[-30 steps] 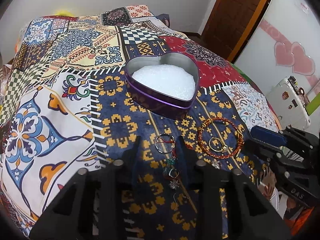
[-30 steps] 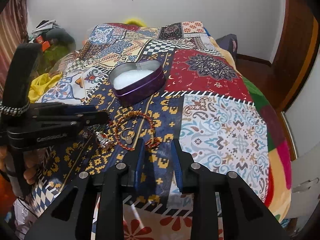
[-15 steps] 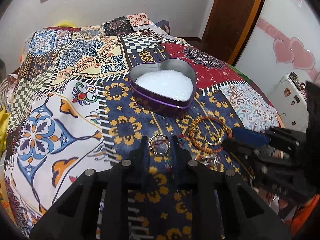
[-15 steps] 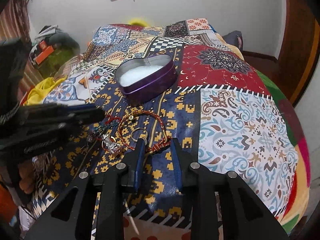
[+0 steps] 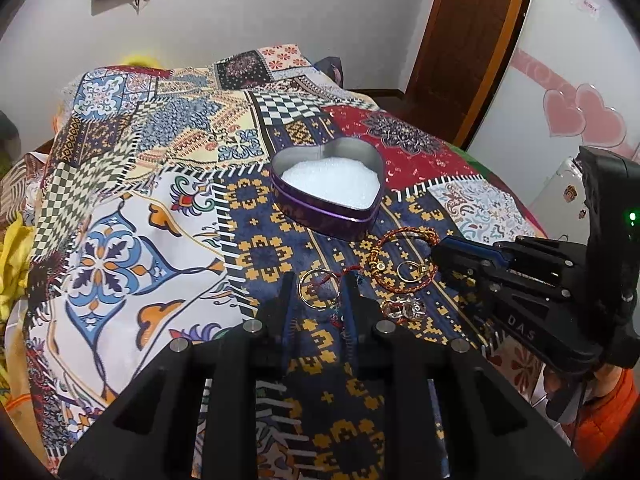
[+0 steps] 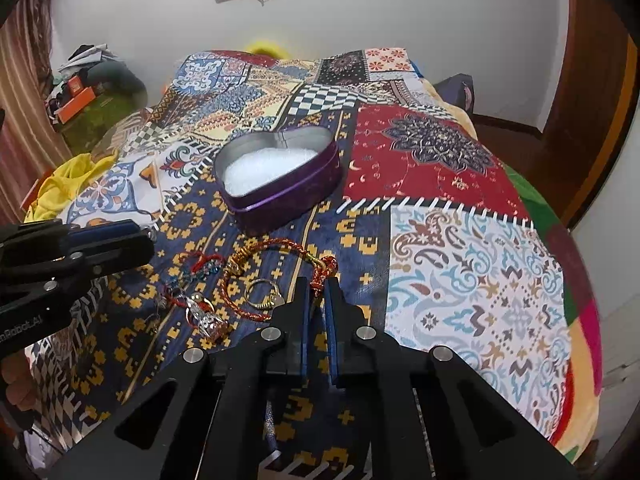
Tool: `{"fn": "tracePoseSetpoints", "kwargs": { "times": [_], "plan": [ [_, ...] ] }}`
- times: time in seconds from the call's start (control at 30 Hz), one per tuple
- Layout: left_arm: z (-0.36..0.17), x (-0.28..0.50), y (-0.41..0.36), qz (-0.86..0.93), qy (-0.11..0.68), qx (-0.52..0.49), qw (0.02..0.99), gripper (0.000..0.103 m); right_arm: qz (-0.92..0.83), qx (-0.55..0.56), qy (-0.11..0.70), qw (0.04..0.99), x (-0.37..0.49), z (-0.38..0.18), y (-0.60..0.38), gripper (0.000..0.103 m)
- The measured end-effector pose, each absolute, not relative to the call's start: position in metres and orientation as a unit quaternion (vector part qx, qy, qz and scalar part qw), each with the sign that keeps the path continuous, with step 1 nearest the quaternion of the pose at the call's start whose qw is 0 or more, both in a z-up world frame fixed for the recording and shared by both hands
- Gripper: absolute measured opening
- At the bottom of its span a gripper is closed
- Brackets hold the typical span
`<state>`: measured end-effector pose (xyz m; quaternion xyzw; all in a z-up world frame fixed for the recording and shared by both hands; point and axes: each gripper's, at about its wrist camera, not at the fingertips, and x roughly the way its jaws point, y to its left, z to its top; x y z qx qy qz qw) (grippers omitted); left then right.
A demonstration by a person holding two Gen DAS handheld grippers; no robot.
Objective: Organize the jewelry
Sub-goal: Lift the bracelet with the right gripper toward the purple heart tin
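while both grippers sit low over the jewelry, nothing is in the tin yet.
step: first pick-ups, by my reading.
left gripper [image 5: 318,284]: spread, fingers flanking the gold hoop [image 5: 319,289].
right gripper [image 6: 318,290]: nearly pressed together, pinching the red-gold bracelet [image 6: 280,276] at its knot.
tin: heart-shaped tin [image 6: 280,176] just beyond the pile on the patchwork bedspread [image 6: 460,248].
next: lift the bracelet clear of the ring [image 6: 262,294] inside it, then carry it to the tin.

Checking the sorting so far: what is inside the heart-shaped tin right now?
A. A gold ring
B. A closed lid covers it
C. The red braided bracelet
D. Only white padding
D: the heart-shaped tin shows only white padding; the red braided bracelet lies on the bedspread.
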<state>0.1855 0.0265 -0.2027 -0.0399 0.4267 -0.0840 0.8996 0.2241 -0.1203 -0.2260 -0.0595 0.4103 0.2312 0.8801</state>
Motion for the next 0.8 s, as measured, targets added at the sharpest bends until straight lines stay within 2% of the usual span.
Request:
{"fn": "tracePoseSetpoints", "kwargs": {
  "times": [0.8],
  "plan": [
    [-0.166, 0.191, 0.034, -0.072, 0.381, -0.038, 0.921, 0.020, 0.262, -0.048, 0.305, 0.914, 0.229, -0.146, -0.112, 0.005]
  ]
}}
